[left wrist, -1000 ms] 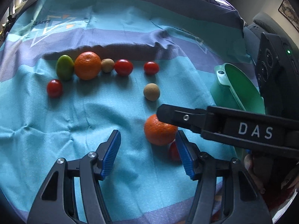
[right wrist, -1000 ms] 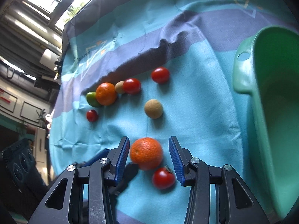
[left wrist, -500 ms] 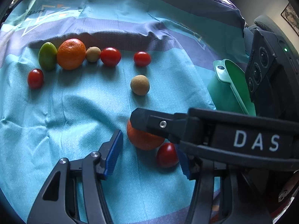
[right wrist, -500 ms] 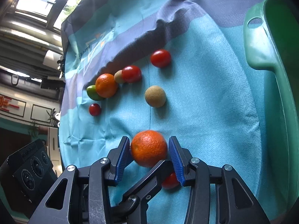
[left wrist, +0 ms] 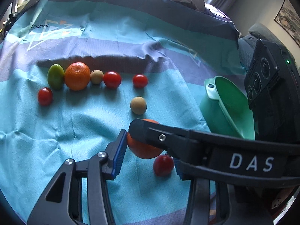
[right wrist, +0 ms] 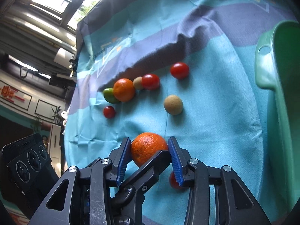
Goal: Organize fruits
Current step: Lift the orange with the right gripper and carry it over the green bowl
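An orange [right wrist: 148, 146] lies on the teal cloth [left wrist: 56, 135] between the blue pads of my right gripper [right wrist: 149, 151], which press its two sides as the jaws close a little more. My left gripper [left wrist: 148, 153] reaches in from the left. Its jaws are closing around the same orange [left wrist: 144, 150] and a red tomato [left wrist: 163, 165]. The left pad touches the orange. The right pad is mostly hidden behind the right gripper's black finger [left wrist: 168, 138]. In the right wrist view the tomato [right wrist: 171, 181] is half hidden.
Further back lie a green fruit [left wrist: 55, 76], a second orange [left wrist: 77, 76], a small tan fruit [left wrist: 96, 76], three tomatoes [left wrist: 112, 79] and a tan ball [left wrist: 138, 105]. A green plastic basin [left wrist: 230, 105] stands on the right, close beside the right gripper [right wrist: 277, 75].
The left gripper's jaws have narrowed, and its left pad has come in against the orange. The right gripper's finger now reaches further across the left view, and its pads sit on the orange.
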Available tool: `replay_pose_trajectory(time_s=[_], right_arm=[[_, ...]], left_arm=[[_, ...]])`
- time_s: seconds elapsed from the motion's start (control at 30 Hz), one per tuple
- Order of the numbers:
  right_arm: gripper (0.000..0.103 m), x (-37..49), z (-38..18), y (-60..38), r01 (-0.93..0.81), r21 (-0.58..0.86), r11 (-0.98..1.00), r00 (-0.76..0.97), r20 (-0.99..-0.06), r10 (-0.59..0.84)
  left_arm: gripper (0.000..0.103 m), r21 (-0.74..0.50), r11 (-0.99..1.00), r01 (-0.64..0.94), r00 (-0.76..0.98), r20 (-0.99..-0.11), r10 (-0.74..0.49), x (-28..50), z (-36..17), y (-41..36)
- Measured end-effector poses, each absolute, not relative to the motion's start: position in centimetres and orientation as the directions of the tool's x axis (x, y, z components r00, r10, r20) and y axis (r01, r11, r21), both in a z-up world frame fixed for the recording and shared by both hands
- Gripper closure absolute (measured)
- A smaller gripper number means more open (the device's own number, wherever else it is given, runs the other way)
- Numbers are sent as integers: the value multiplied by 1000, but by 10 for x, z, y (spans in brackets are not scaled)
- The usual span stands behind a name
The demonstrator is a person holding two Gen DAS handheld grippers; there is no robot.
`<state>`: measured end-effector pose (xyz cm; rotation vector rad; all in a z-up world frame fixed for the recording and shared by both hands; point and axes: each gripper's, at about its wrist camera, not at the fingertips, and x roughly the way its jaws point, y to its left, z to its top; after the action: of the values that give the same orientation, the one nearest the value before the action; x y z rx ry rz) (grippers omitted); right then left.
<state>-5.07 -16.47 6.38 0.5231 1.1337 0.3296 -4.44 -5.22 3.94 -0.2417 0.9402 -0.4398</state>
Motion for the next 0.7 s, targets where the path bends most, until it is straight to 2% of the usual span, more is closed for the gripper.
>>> replay_pose_trajectory(time_s=[0.4, 0.7], right_arm=[[59, -74, 110, -185, -27, 542, 840, 537, -700, 470], [59, -92, 130, -234, 34, 551, 834, 637, -655, 407]], left_arm=[[60, -318, 868, 382, 582, -647, -493, -55, 89, -85], [60, -277, 830, 485, 566, -624, -539, -52, 106, -136]])
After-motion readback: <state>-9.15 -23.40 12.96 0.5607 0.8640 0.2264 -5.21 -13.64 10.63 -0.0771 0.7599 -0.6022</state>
